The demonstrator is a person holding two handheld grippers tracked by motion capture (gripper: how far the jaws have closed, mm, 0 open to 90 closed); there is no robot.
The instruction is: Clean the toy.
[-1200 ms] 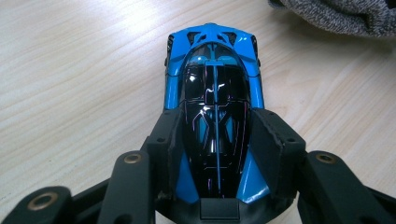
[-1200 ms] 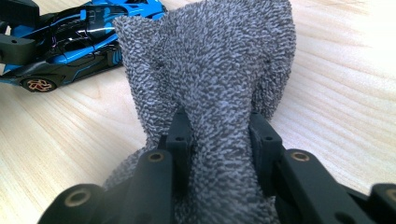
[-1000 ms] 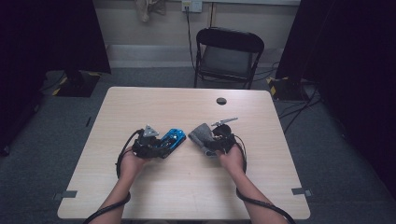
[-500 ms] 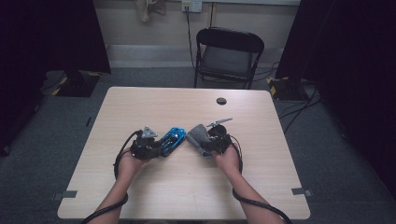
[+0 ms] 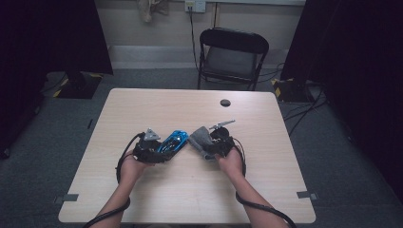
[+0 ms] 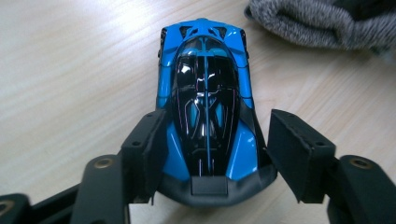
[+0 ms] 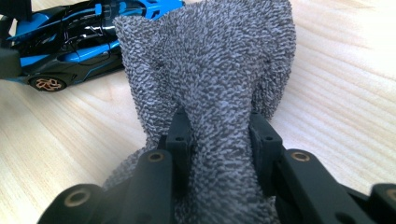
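table (image 5: pixel 266 190): light wood, landmark for all below. toy car (image 5: pixel 172 142) near table centre, on its wheels, long axis running straight away from left gripper (image 6: pixel 212 140), tail between the jaws. jaws just been opening: right pad clear of the body, left pad close alongside, no pinch. grey cloth (image 7: pixel 210 70) just right of car's nose, bunched and pinched in right gripper (image 7: pixel 219 135). likely next: wipe car; right gripper nearer the nose.

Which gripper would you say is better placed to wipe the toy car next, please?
Probably the right gripper: it is shut on the grey cloth, beside the toy car. The left gripper, jaws just opened, straddles it.
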